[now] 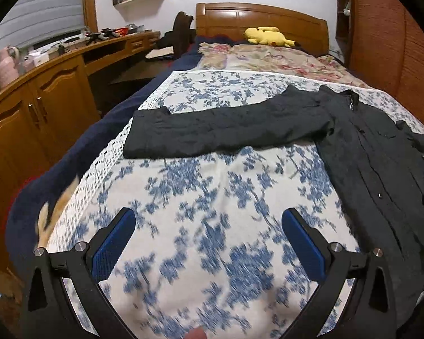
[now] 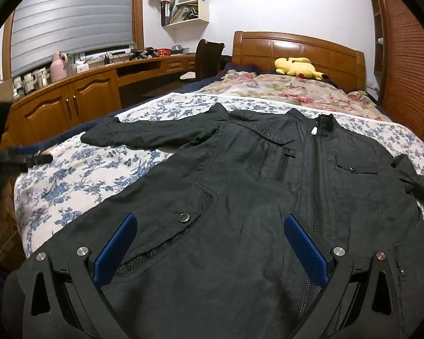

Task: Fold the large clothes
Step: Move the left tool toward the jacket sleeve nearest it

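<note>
Lying face up on the bed [image 2: 79,169], the black jacket [image 2: 240,197] is spreading flat across the blue-flowered bedspread [image 1: 212,212], zipped to the collar, with one sleeve [image 1: 212,130] stretching straight out toward the bed's edge and the other sleeve [image 2: 412,180] partly bunching at the far side. Nothing is looking folded yet, so the work is seemingly sitting at its opening step. Hovering over bare bedspread short of the outstretched sleeve, the left gripper [image 1: 209,237] is holding its jaws wide apart and empty; the right gripper [image 2: 209,243] is hanging over the jacket's lower front by the snap pocket [image 2: 183,217], jaws likewise apart and gripping nothing. Next, the left is probably needing to reach the cuff, pinch it, and carry the sleeve across the chest. Among containers, only a wall shelf [image 2: 183,8] is showing, holding books and papers.
</note>
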